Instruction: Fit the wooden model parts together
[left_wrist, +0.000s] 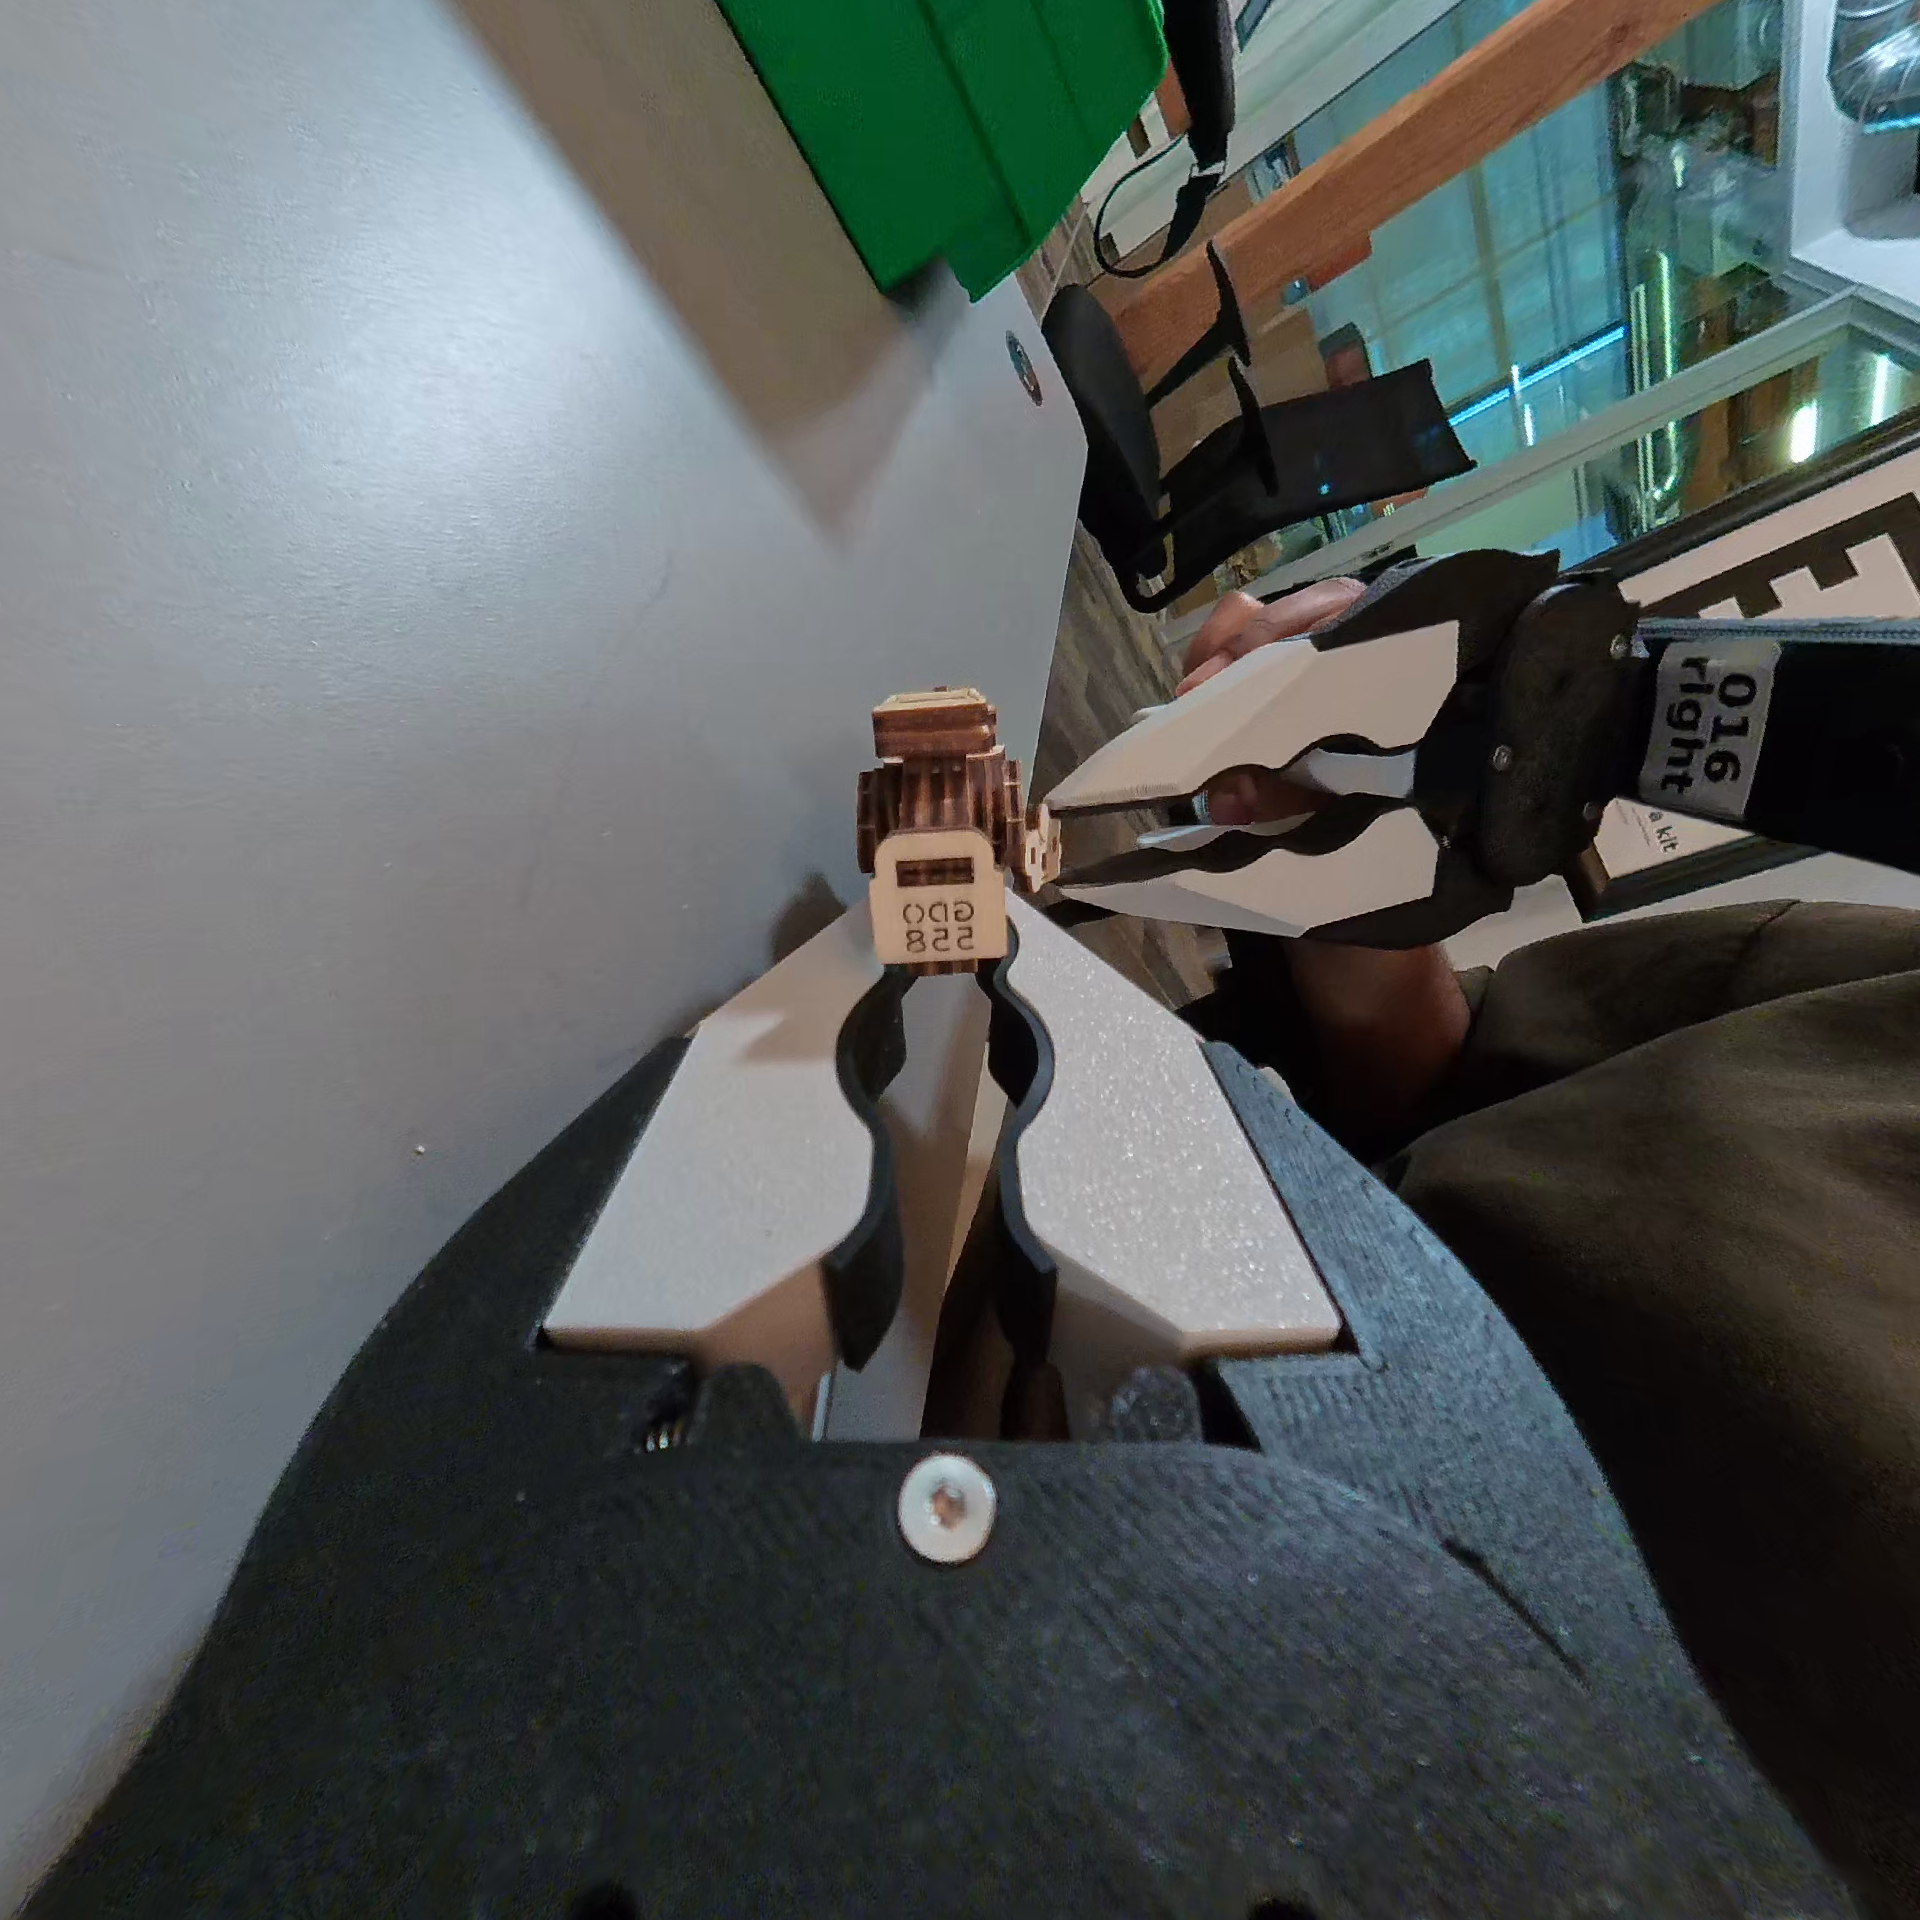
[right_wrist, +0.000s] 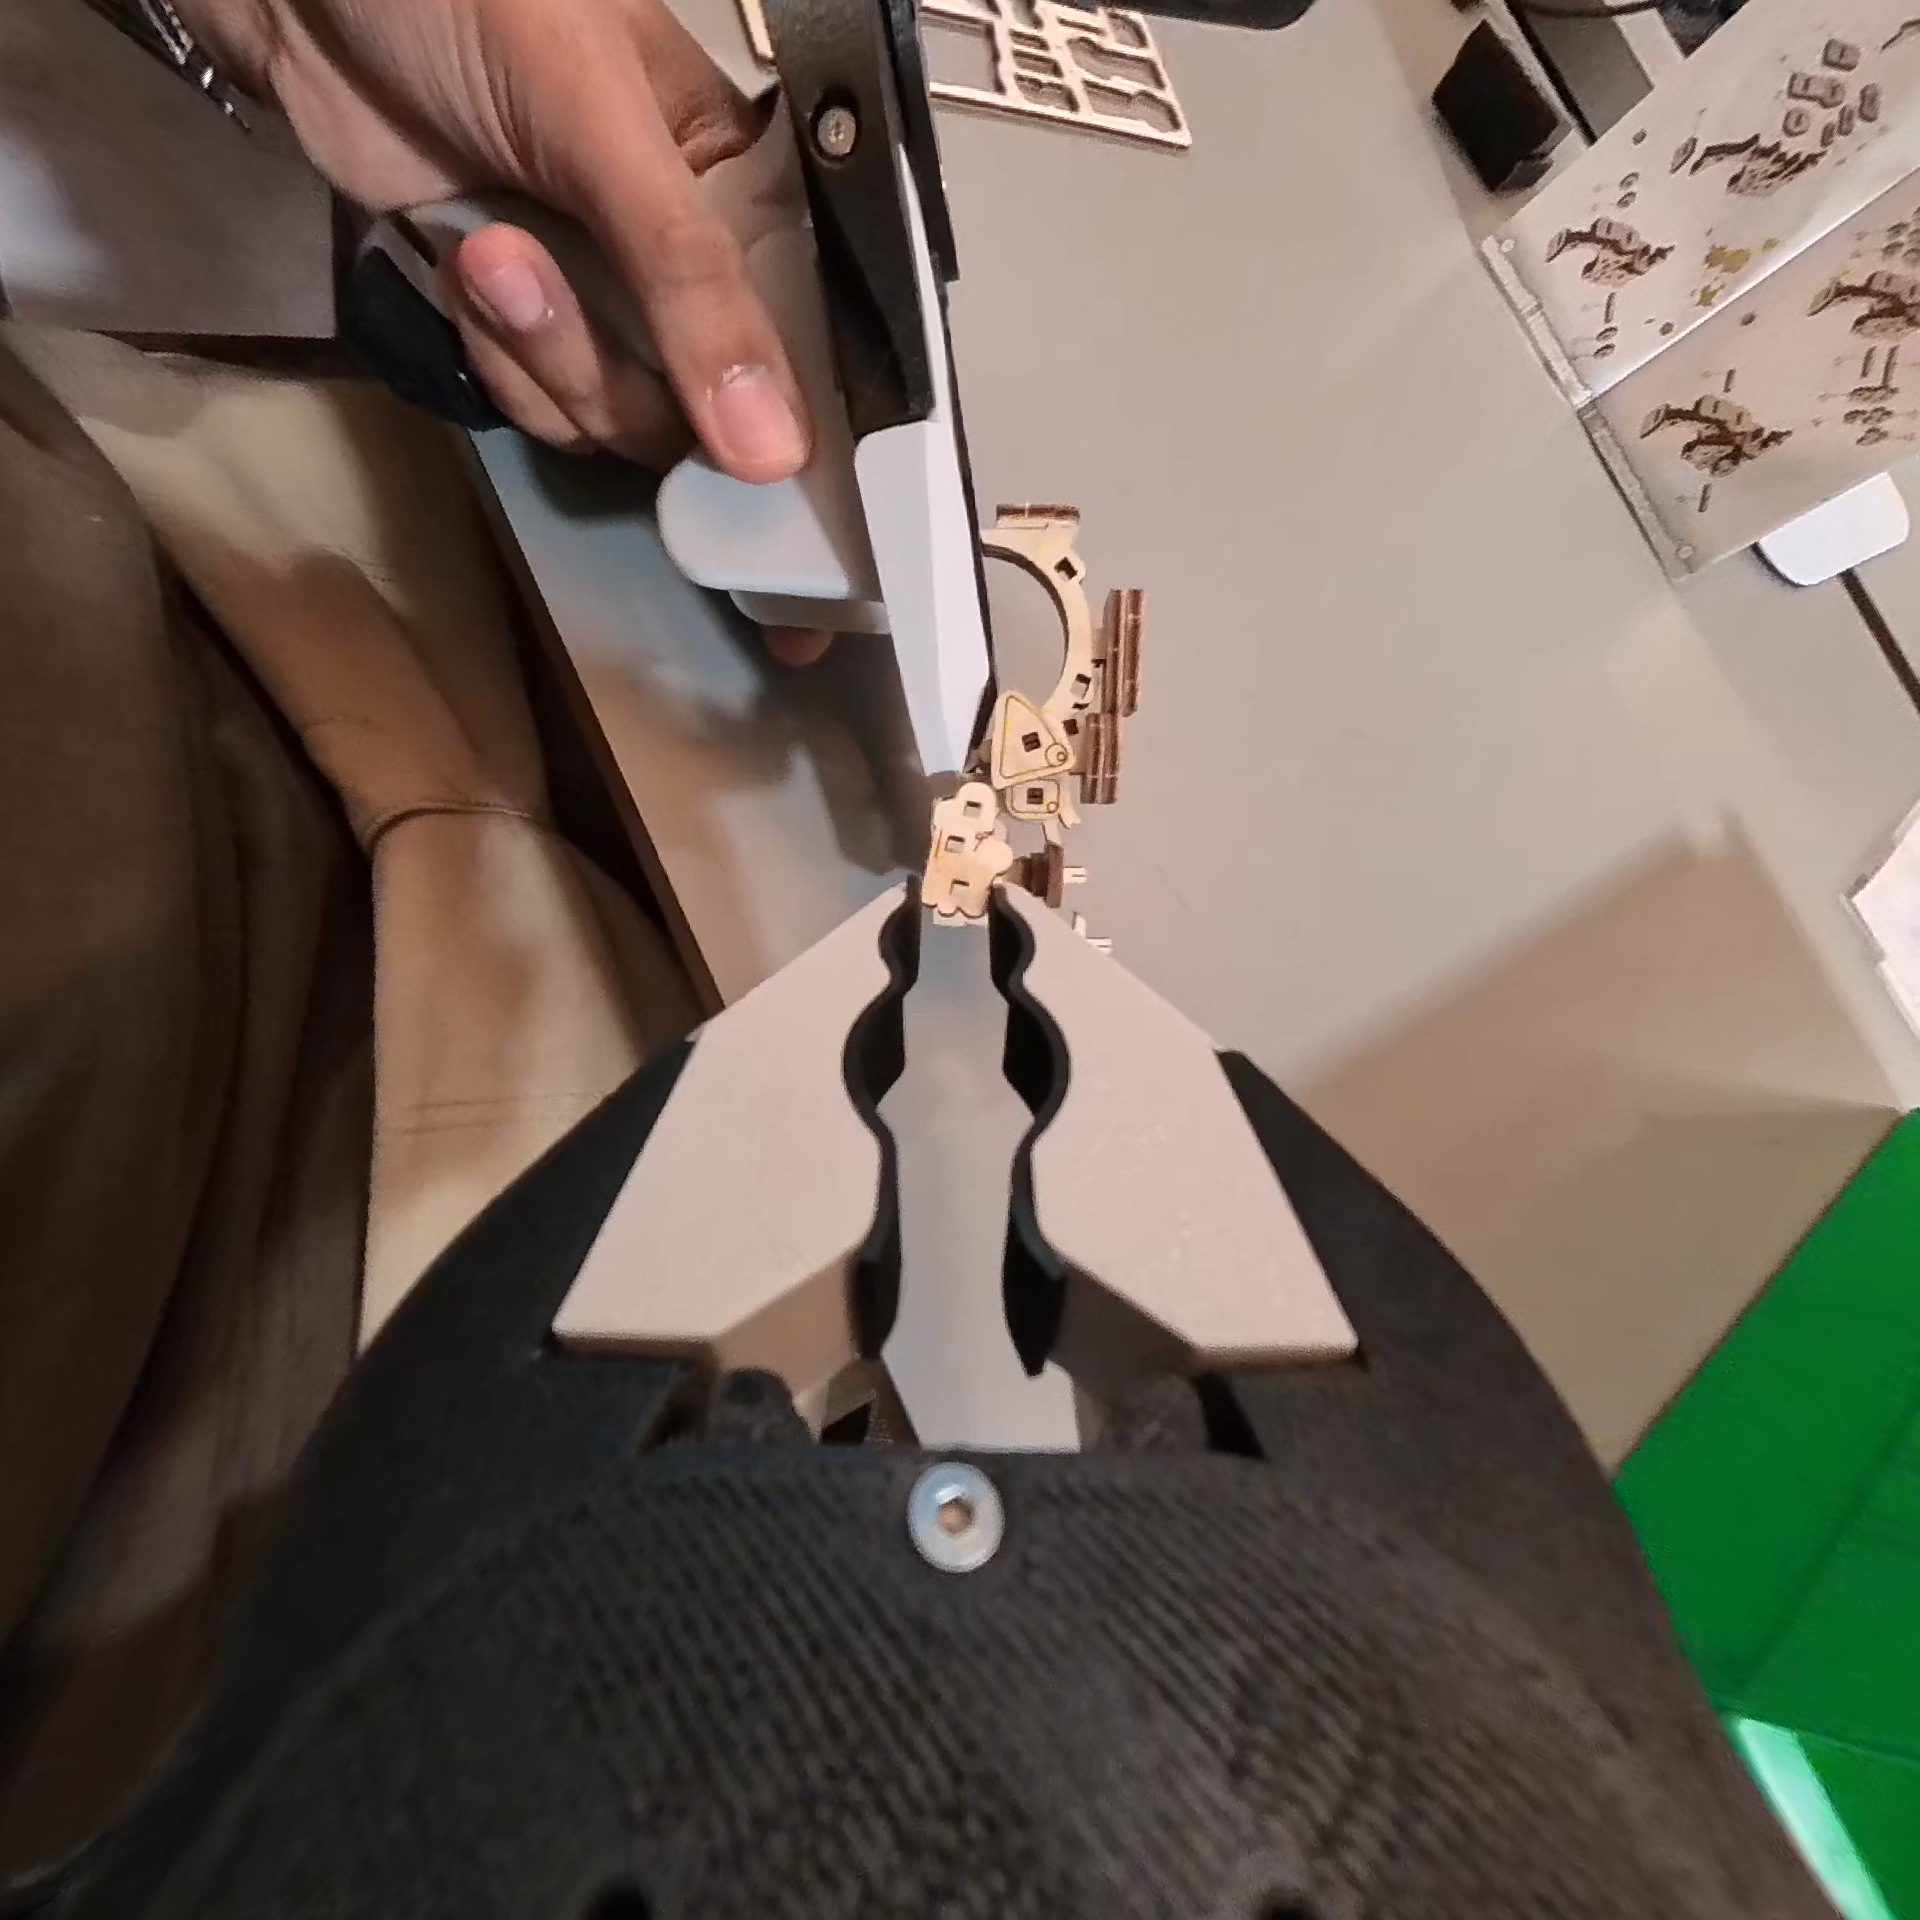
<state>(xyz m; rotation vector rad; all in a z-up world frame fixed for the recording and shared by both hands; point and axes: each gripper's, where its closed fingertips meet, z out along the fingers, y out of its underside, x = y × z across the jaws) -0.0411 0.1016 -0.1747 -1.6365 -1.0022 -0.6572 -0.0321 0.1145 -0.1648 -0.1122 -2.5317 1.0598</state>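
My left gripper is shut on the partly built wooden model, gripping its pale end plate and holding it above the grey table. My right gripper is shut on a small pale wooden part with a lobed outline and holds it against the side of the model. In the left wrist view the right gripper comes in from the right with that small part touching the model. In the right wrist view the left gripper reaches down from above, held by a hand.
A green bin stands at the table's far end and also shows in the right wrist view. Instruction sheets and a punched-out wooden sheet lie on the table. A person's lap is next to the table edge. The grippers are tip to tip, or close to it.
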